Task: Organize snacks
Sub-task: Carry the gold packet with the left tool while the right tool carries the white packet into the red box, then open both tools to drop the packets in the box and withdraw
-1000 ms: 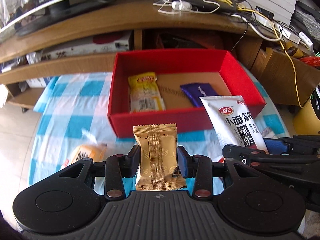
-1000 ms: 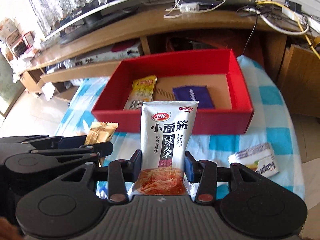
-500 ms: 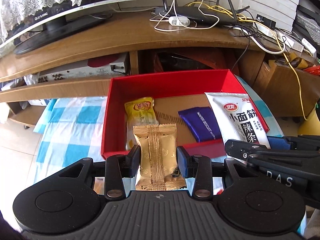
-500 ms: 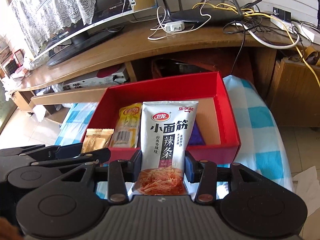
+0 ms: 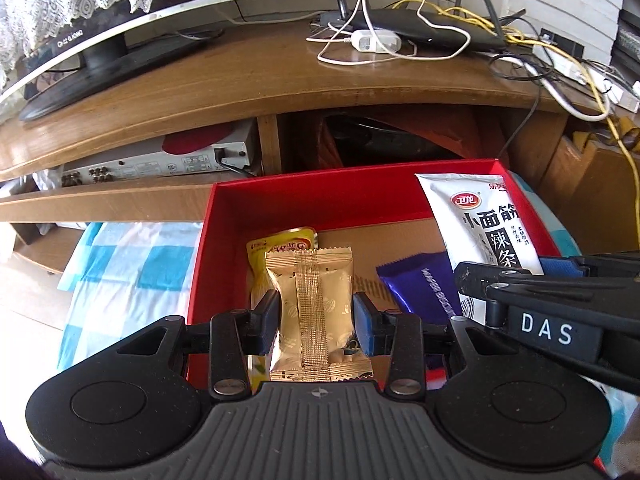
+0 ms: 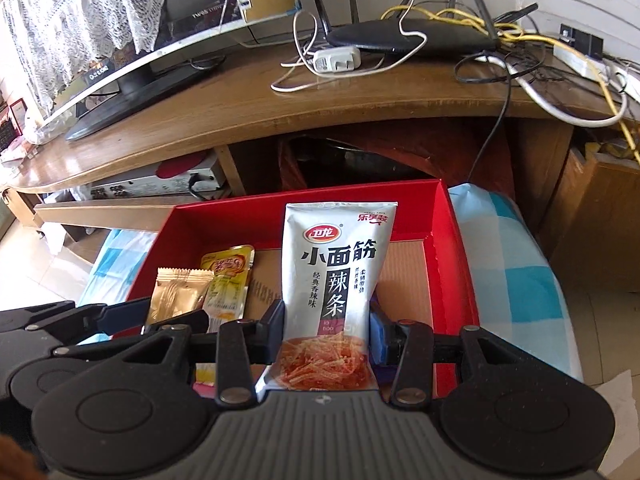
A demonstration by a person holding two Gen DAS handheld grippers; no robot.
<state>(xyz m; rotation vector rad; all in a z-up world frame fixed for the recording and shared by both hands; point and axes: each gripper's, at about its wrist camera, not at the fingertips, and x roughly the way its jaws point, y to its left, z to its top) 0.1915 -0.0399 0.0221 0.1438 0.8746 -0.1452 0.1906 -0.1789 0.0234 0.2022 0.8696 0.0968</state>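
Observation:
My left gripper is shut on a gold snack packet and holds it upright over the red box. My right gripper is shut on a white spicy-strip packet, also over the red box. In the box lie a yellow packet and a purple packet. The right gripper shows at the right of the left wrist view with the white packet. The gold packet and yellow packet show in the right wrist view.
The box sits on a blue-and-white checked cloth. Behind it is a wooden TV stand with a monitor, a router and tangled cables. A grey media player sits on its shelf.
Both grippers have moved forward with their packets, from in front of the red box to over its inside. The box now looks closer and lower in both views.

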